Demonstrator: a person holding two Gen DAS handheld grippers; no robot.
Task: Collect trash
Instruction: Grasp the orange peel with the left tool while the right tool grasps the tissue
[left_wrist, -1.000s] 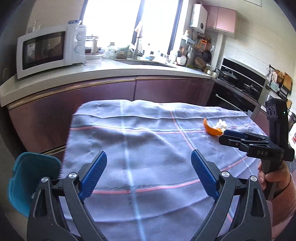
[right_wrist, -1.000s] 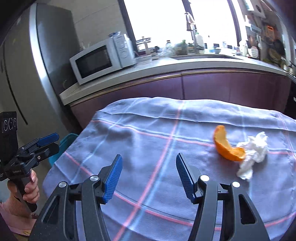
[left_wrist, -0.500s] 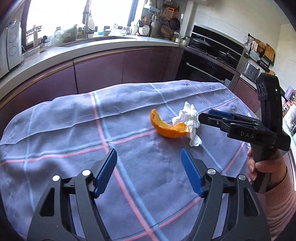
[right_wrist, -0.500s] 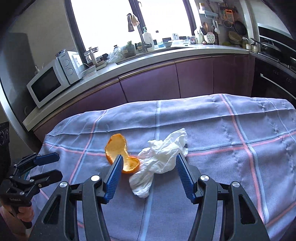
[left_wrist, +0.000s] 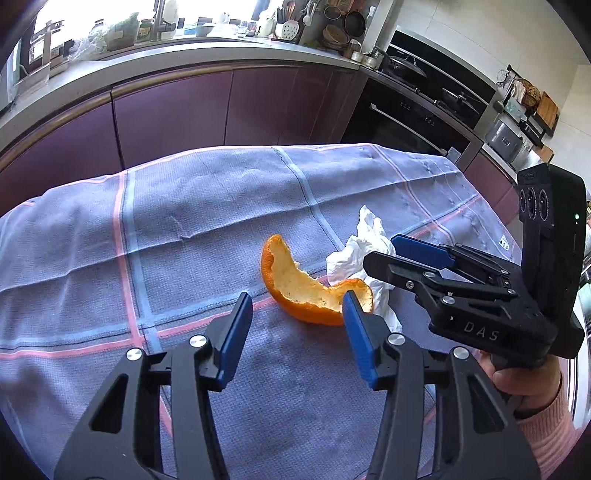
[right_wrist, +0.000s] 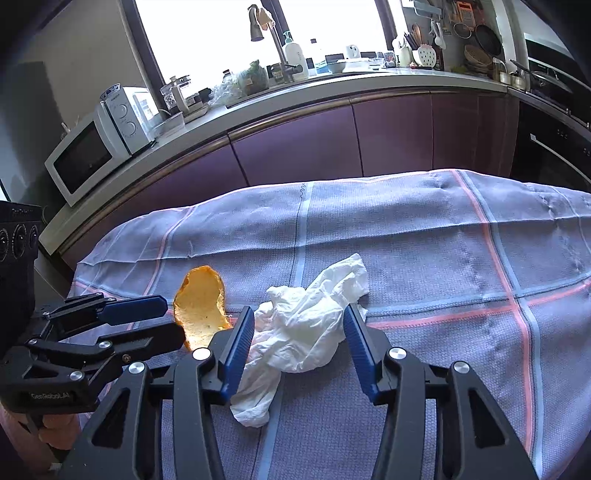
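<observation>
Between right fingers (right_wrist: 354, 336): tissue (right_wrist: 306, 332), perhaps untouched.

Cloth (left_wrist: 184, 229): woven, matt, waffle-textured, lilac with pink and blue stripes.
Peel (left_wrist: 295, 288): orange rind, dimpled outside, pale pithy inside.
Tissue (right_wrist: 306, 325): white paper, crumpled, soft.
Left gripper (left_wrist: 297, 306), right gripper (right_wrist: 299, 321): matt black plastic, ribbed blue pads, bright metal screws.
Cabinets (left_wrist: 177, 107), upper frame: glossy plum fronts.

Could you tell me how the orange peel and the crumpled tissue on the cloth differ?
The orange peel is orange, stiff and curved like a crescent; the tissue is white, soft and crumpled. The peel lies before the left tool, the tissue between the right tool's fingers. Both rest on the cloth, touching.
</observation>
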